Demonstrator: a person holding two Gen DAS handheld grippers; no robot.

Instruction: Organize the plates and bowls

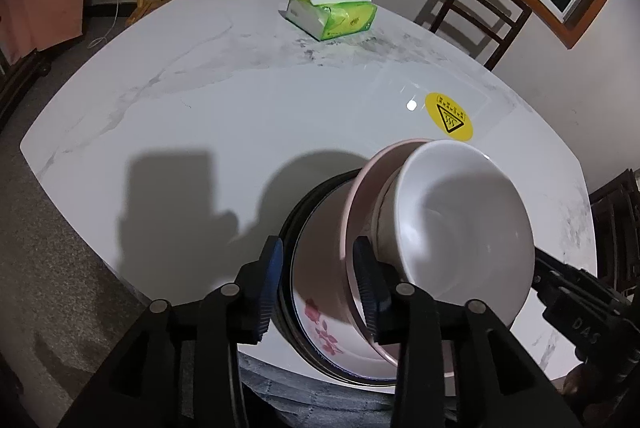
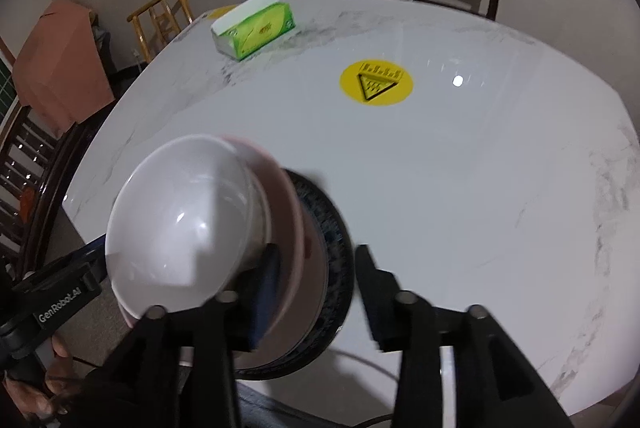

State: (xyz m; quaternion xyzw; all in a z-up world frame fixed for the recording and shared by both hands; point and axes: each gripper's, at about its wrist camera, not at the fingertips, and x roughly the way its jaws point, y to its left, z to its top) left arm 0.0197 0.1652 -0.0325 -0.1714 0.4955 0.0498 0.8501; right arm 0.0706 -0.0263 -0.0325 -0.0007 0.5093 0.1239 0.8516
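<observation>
Both the left gripper and right gripper have fingers partly open, straddling the rims of the stack at the surface's near edge, gripping nothing.

Wooden chairs ring a white marble table.

1. "GenRobot.AI", white lettering on the black body of the left gripper, lower-left of the yellow sticker;
2. "DAS", embossed on the black right gripper, below-right of the yellow sticker;
3. Yellow sticker: black warning triangle; characters illegible;
4. Tissue pack, beyond the sticker: print unreadable.
</observation>
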